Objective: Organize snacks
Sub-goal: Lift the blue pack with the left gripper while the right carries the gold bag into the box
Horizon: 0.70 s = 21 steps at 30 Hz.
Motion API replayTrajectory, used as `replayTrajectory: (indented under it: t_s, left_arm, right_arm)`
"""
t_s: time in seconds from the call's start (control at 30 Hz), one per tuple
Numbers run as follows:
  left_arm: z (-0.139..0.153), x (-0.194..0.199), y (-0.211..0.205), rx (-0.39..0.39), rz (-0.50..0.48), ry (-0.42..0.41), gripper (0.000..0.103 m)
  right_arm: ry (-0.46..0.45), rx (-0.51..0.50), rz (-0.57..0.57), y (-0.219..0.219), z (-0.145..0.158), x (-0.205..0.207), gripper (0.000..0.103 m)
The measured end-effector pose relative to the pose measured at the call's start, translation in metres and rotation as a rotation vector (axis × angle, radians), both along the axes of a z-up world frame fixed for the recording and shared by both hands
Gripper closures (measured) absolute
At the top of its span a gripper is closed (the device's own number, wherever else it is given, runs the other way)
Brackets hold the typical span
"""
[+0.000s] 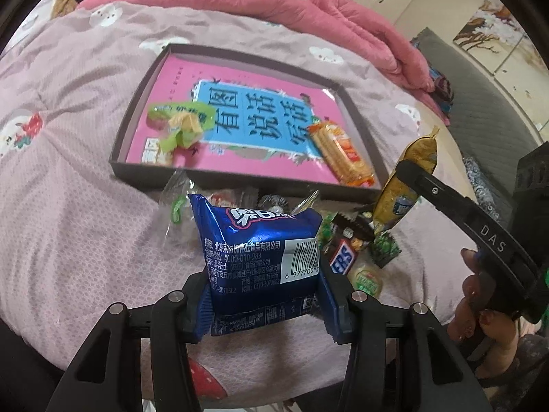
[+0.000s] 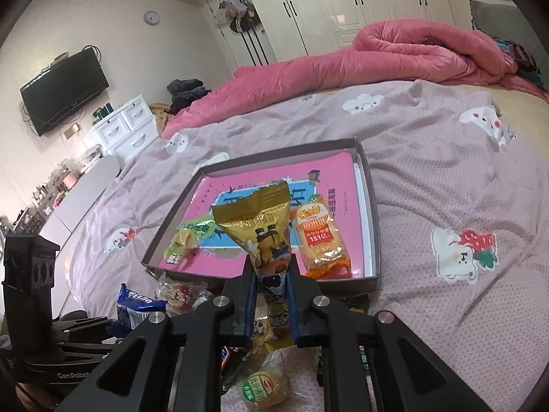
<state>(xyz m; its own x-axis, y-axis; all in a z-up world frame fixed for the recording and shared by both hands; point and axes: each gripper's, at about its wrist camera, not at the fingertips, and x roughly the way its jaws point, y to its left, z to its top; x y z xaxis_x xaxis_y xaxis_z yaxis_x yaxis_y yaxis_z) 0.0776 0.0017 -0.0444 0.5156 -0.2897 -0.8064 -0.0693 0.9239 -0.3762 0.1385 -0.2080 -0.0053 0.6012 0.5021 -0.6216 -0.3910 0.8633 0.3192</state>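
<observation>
Your mauve cloud-print quilt [image 2: 429,178] carries everything. On it at twelve o'clock lies the shallow grey cardboard tray lined with a pink book [image 1: 137,103], holding an orange biscuit pack [image 1: 339,152] and a green-wrapped sweet [image 1: 178,122]. Your left gripper [image 1: 264,295] is clamped on the blue foil snack packet [image 1: 260,257], lifted above the loose snack pile [image 1: 360,250]. Your right gripper [image 2: 271,295] pinches the gold foil snack pouch [image 2: 260,226], upright before the tray.
</observation>
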Motion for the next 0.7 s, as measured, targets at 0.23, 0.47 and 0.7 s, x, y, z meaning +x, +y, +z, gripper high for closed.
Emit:
replayTrajectory:
  t_s: [0.23,0.47,0.7]
  left_arm:
    - [0.014,0.0,0.002,0.023,0.01,-0.036,0.051]
    - [0.024,0.003,0.004,0.042,0.018,-0.067,0.051]
    - [0.035,0.008,0.008,0.048,0.041,-0.103,0.051]
  right_arm:
    - [-0.022,0.018,0.002,0.002,0.009,-0.001,0.087]
    - [-0.033,0.018,0.007,0.007,0.012,-0.001,0.087]
    - [-0.038,0.033,0.003,0.008,0.015,0.0,0.087]
